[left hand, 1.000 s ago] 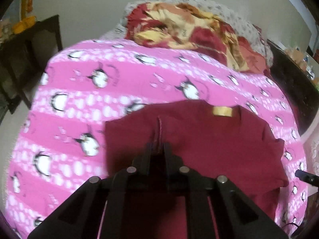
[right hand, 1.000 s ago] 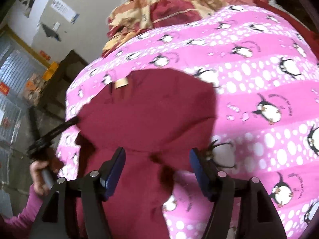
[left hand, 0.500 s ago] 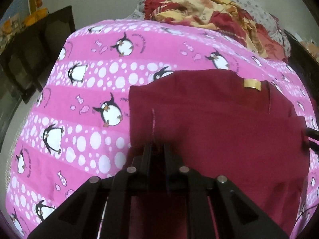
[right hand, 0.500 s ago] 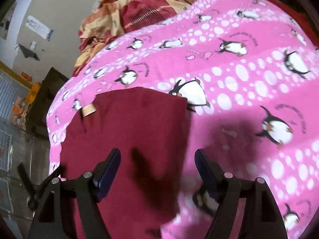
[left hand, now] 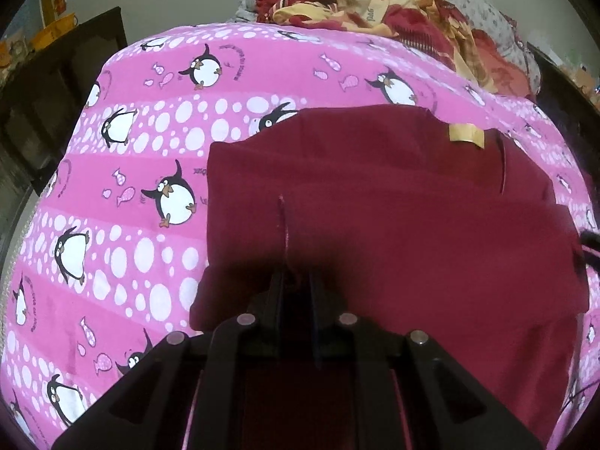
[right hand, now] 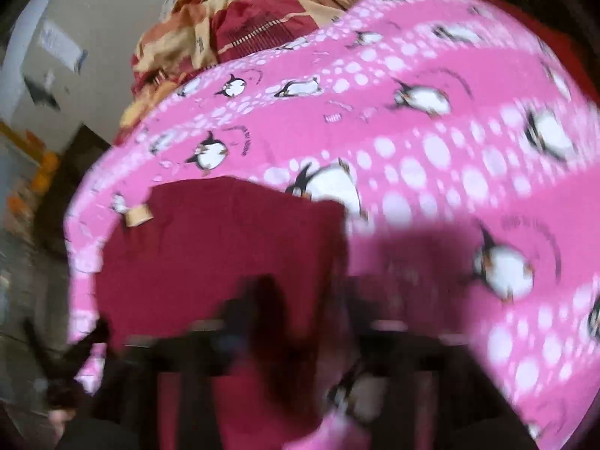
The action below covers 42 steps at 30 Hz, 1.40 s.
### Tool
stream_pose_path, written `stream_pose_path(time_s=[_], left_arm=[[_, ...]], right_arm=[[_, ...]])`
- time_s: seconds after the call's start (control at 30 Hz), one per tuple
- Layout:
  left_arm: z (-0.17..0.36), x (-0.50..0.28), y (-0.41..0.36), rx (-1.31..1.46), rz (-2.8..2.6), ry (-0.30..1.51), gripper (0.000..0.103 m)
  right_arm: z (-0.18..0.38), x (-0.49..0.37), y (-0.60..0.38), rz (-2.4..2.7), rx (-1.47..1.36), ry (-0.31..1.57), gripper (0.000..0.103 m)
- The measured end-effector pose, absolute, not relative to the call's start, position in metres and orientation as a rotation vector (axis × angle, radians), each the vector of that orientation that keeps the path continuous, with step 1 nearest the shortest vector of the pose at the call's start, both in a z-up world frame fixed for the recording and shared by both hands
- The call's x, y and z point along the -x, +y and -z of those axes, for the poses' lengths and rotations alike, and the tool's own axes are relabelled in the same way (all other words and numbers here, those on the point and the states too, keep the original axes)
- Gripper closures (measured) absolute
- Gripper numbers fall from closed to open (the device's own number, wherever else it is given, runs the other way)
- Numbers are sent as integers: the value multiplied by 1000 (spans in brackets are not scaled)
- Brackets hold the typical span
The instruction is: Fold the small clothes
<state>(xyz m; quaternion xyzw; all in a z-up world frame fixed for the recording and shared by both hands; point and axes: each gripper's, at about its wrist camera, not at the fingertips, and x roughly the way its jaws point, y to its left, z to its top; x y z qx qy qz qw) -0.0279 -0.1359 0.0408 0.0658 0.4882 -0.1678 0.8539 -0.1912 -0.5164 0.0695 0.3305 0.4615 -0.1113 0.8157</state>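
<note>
Garment (left hand: 375,206) spread on penguin bedsheet (left hand: 150,131), seam pinched by left gripper (left hand: 296,285). Right gripper (right hand: 296,322) blurred, state indeterminable. Fold possibly skewed if seam is dragged.

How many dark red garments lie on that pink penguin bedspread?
1: the dark red cloth garment lies on the pink penguin-print bedspread, its near edge in the left gripper. The red-and-yellow fabric heap behind might hide others.

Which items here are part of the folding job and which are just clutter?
In the job:
- maroon garment
- left hand-held gripper, shut on the maroon garment
- penguin-print bedsheet, the work surface

Lying about:
- red and yellow blanket
- dark side table
</note>
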Motion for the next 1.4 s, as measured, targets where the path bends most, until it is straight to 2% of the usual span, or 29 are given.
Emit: stream_pose_path(time_s=[0.13,0.17,0.2,0.23,0.33,0.4,0.47,0.53,0.63,0.93,1.0,1.27,1.4], left_arm=[[-40,31,-140,-159,337,1016,91],[-40,32,-139,-164,333,1012,90],[-40,33,-140,-166,331,1010,89],[-40,33,-141,-164,332,1011,87],[-44,35,-139,-152,340,1026,77],[-53,39,-135,-151,339,1007,48],[-65,44,-130,-156,312,948,31],[-75,46,-127,-149,300,896,30],[-74,41,-133,-150,310,907,30],[-36,26,-159,-248,285,955,30],[-33,24,-161,-254,284,956,28],[-31,20,-162,-253,283,956,26],[-31,20,-162,-253,281,955,26]], right_arm=[[-70,204,-480,214,-536,1078,36],[-65,204,-471,231,-473,1114,43],[-60,205,-463,257,-407,1142,59],[-55,206,-460,270,-374,1153,63],[-52,208,-463,322,-358,1152,64],[-66,213,-464,358,-344,1126,63],[-83,218,-462,391,-299,1077,63],[-98,216,-458,388,-275,1020,62],[-101,199,-451,330,-282,996,62],[-58,134,-454,362,-271,1042,62],[-49,128,-467,364,-326,1040,58],[-77,155,-457,342,-321,1035,54],[-75,183,-432,325,-221,1112,54]])
